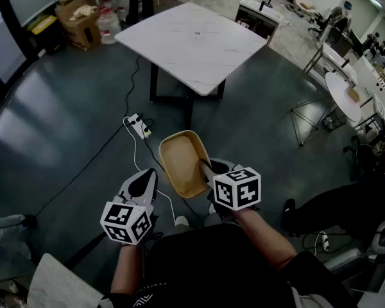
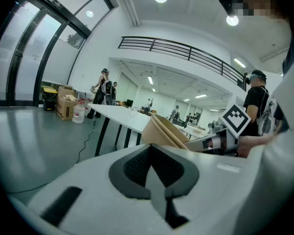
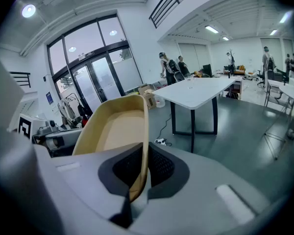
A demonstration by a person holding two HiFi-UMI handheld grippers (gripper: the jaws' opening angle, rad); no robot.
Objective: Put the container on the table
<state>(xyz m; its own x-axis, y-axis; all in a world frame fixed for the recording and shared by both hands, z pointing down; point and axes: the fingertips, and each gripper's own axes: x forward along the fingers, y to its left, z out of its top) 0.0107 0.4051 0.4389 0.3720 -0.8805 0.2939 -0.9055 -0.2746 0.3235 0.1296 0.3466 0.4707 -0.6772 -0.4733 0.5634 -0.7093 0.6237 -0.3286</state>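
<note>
R gripper (image 1: pixel 205 169) is at lower centre of head view, jaws pinching the container (image 1: pixel 182 163) by its right-hand wall. Its marker cube is just below-right of the jaws. In R gripper view the tan rim runs down btwn the two dark pads, one pad inside the wall and one outside. The container (image 3: pixel 112 126) rises up-left from bottom centre of that frame, open side showing.

Container is a shallow tan tray w/ rounded corners, held in the air over the dark floor (image 1: pixel 64 127), open side up toward the head cam. It's well apart from the counter (image 1: pixel 179 50), the white marble-look top on black legs at upper centre of head view. A small clear item (image 1: pixel 196 34) sits near the counter's middle, too small to tell what.

L gripper (image 1: pixel 145 179) is left of centre, low in head view, near the container's left edge but looks apart from it. In L gripper view its jaws are pressed together, pad on pad, at bottom centre of frame. The container (image 2: pixel 162 130) shows edge-on just above them, w/ R gripper's marker cube further right.

A white power strip (image 1: pixel 138 126) w/ cable lies on the floor btwn counter and container. A cardboard box (image 1: pixel 80 19) sits upper left, and a round white table (image 1: pixel 343 95) is at the right edge. Some people stand in the background.
</note>
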